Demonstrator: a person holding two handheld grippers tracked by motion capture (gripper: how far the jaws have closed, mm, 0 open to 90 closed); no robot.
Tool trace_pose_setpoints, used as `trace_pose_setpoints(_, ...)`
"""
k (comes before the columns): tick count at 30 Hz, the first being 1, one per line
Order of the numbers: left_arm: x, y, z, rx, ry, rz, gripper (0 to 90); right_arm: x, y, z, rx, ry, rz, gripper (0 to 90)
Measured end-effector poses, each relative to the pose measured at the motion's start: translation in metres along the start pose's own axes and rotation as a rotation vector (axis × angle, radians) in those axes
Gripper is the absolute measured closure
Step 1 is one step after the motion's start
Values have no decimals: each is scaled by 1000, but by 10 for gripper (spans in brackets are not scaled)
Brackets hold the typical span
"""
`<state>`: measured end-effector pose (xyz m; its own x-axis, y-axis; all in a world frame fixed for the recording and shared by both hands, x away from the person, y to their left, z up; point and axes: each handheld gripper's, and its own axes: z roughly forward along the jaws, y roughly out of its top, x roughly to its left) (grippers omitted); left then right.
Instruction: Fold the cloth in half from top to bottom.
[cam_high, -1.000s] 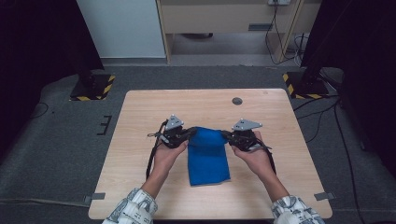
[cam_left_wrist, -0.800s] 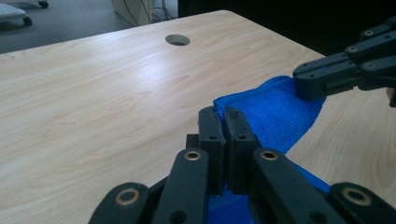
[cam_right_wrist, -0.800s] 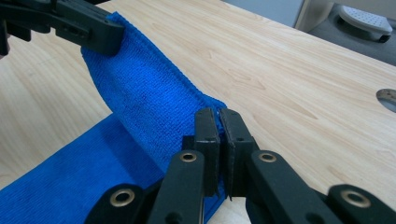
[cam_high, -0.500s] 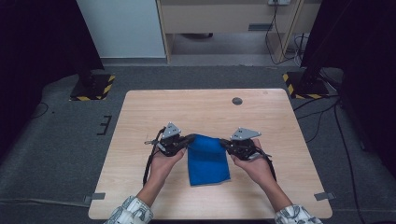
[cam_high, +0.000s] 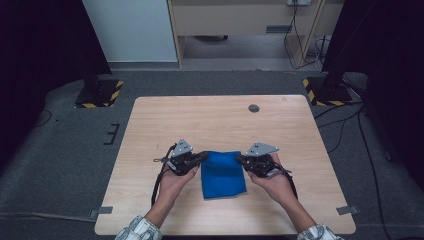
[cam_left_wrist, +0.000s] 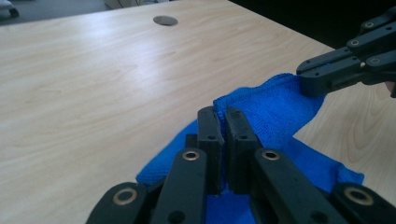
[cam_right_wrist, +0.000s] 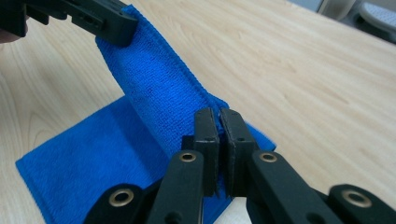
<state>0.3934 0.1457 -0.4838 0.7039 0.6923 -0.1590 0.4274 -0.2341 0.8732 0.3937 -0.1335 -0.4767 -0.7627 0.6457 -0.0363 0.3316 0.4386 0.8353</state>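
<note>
High view: the wooden table (cam_high: 220, 120) carries a blue cloth (cam_high: 222, 175) at about 6 o'clock, near the person's edge. Its far edge is lifted and stretched between the two claws, likely so it can be folded over or spread evenly. The left gripper (cam_high: 201, 157) is clamped on the cloth's 9 o'clock corner, jaws pressed together on the fabric; the right gripper (cam_high: 241, 159) pinches the 3 o'clock corner likewise. A small round grommet (cam_high: 254, 108) sits toward 12 o'clock. I see no containers here.
</note>
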Motion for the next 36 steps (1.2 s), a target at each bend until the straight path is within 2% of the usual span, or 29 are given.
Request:
trace_pose_setpoints(7,-6,-4,-7,-9,-16,-13,857,6,-9,-4,4,16,-6,855)
trace_pose_setpoints(9,-10,-8,-8,2,-10,7,857,9,-11,-6,3,22,-7,854)
trace_pose_setpoints(13,-11,-16,-7,35,-14,18,849,12,-19,-4,20,34,-11,850)
trace_pose_setpoints(19,-13,-22,-6,55,-17,17,838,13,-26,0,34,39,-9,848)
trace_pose_setpoints(21,-17,-26,-7,74,-11,18,805,14,-26,-1,42,42,-11,844)
trace_pose_setpoints(23,-19,-31,-8,87,2,11,696,15,-28,-3,50,44,-19,831)
trace_pose_setpoints(25,-20,-35,-11,92,-4,7,669,16,-31,-5,55,47,-18,812)
trace_pose_setpoints(28,-22,-37,-15,89,0,2,568,19,-37,-7,65,59,-19,789)
trace_pose_setpoints(33,-26,-35,-23,65,-17,-4,506,24,-41,-10,70,76,-35,805)
trace_pose_setpoints(36,-26,-33,-27,41,-12,-9,494,27,-42,-10,73,88,-40,820)
